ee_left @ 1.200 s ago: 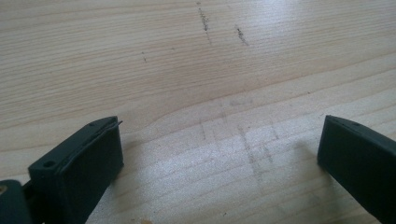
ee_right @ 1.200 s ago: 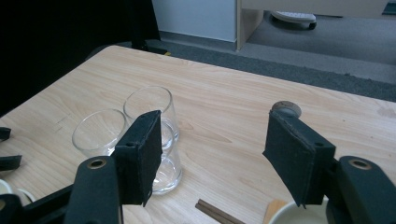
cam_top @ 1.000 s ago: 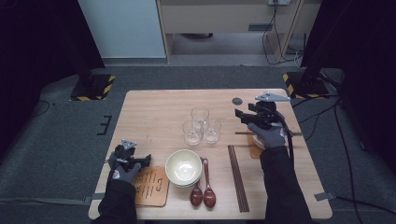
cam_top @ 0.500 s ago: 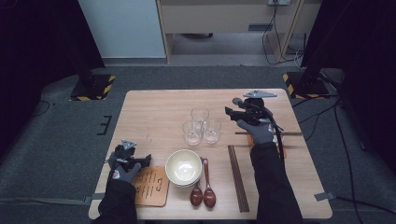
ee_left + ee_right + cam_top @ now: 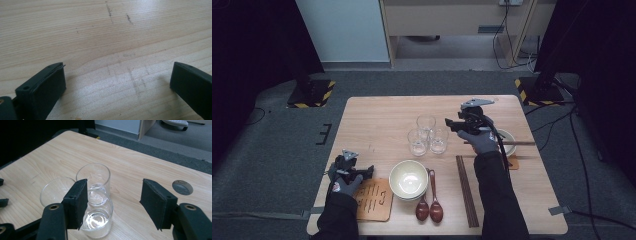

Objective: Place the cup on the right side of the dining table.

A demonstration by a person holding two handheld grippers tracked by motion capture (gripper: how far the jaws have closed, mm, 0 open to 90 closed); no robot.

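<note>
My right gripper (image 5: 113,203), jaws apart and just closing a little on nothing, nears the closest of three glasses (image 5: 96,216) clustered mid-table: light, slick, breakable, best pinched gently across its wall.

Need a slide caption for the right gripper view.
Right gripper, jaws open, approaching three clear glasses clustered on the wooden table.

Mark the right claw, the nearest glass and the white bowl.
right claw (image 5: 113,202), right gripper view, gap midway between its tips.
nearest glass (image 5: 96,220), right gripper view, its base.
white bowl (image 5: 408,179), high view, inner wall.
</note>
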